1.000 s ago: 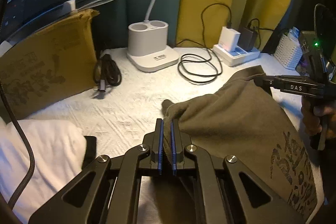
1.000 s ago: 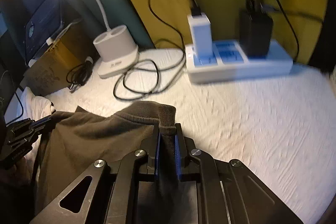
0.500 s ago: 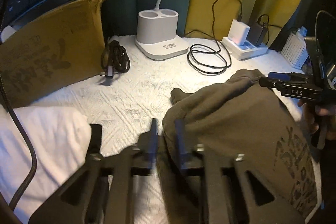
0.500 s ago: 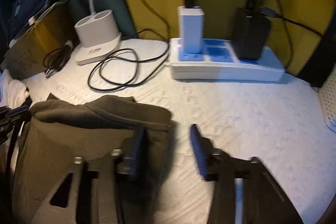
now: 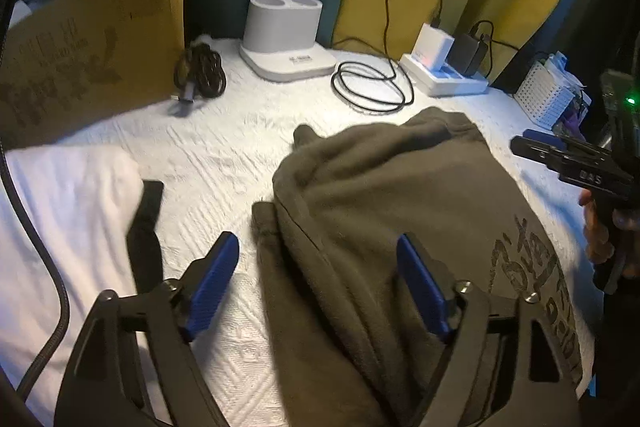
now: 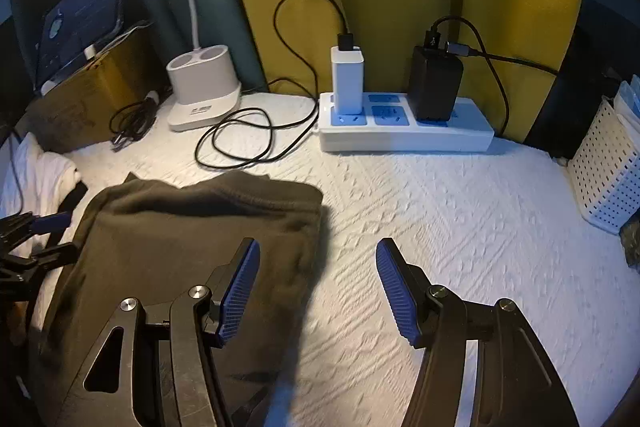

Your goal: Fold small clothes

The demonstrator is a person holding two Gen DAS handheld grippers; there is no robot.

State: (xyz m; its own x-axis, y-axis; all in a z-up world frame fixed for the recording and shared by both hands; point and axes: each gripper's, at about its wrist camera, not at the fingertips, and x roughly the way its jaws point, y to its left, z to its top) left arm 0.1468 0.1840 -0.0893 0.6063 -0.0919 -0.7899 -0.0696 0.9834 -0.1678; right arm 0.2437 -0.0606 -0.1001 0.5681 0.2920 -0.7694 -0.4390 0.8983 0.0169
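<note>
The olive-brown garment (image 5: 400, 195) lies folded over on the white textured cover of the bench (image 6: 460, 211), its thick fleece doubled so that a ribbed hem runs along the far edge and a dark printed motif shows near its right side in the left wrist view. A seam line curves down its left flank, and a small flap of the same cloth pokes out beneath that edge. The left claw (image 5: 316, 287) has its jaws opening, blue pads spread wide; the garment's left part lies between and under them, with neither pad pressing on it. The right claw (image 6: 318, 291) stands spread as well, its left finger over the garment's right edge and its right finger above bare cover, gripping nothing. To the right of the garment the cover is open as far as the white perforated basket (image 6: 604, 179). Behind it, a looped black cable (image 6: 240, 139) lies just beyond the hem, then the power strip (image 6: 404, 135) and the lamp base (image 6: 204, 91) against the curtain. On the left, white cloth (image 5: 68, 219) and a cardboard box (image 5: 88, 47) hem in that side.
</note>
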